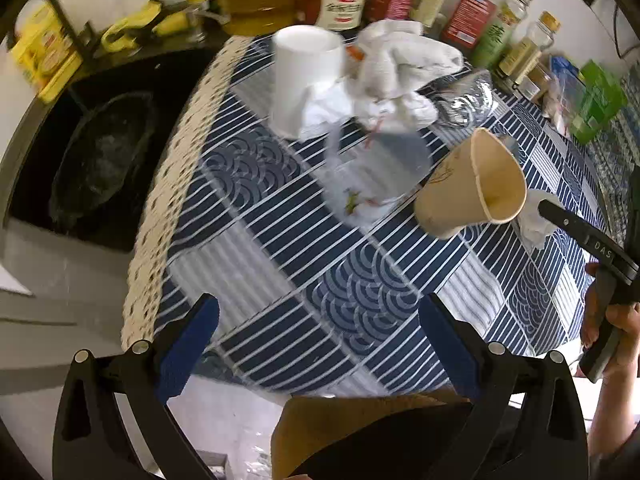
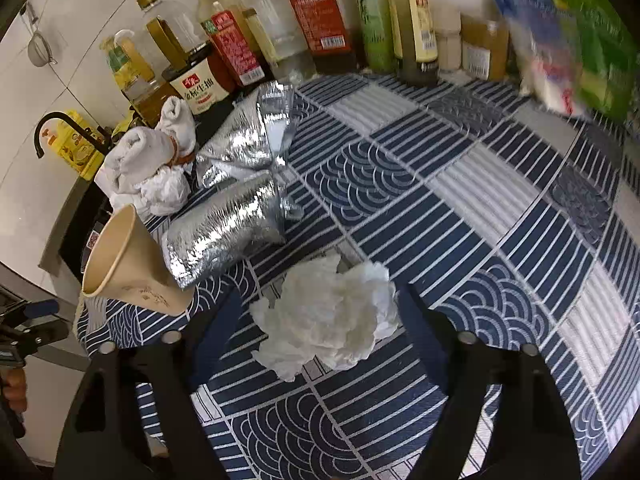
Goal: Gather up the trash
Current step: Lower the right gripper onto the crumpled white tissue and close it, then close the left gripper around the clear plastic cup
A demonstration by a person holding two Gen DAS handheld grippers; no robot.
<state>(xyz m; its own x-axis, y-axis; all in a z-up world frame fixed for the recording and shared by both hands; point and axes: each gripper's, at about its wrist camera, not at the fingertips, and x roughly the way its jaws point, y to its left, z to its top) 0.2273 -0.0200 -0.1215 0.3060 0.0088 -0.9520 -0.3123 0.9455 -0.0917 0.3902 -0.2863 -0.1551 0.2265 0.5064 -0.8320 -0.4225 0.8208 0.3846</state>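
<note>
A crumpled white tissue [image 2: 328, 312] lies on the blue patterned tablecloth [image 2: 460, 184] between the open fingers of my right gripper [image 2: 320, 328]; the fingers stand on either side of it, apart from it. A tan paper cup [image 1: 472, 184] lies tipped on its side, also in the right wrist view [image 2: 128, 264]. A white cup [image 1: 304, 80], crumpled white napkins [image 1: 400, 68], a clear plastic bag [image 1: 372, 172] and silver foil wrappers [image 2: 240, 200] lie beyond. My left gripper [image 1: 316, 344] is open and empty near the table's front edge.
Sauce and oil bottles [image 2: 320, 20] line the back of the table. Snack bags [image 2: 560, 48] stand at the back right. A black sink [image 1: 100, 152] with a dark pan is left of the table. A brown paper bag [image 1: 360, 432] opens below the table edge.
</note>
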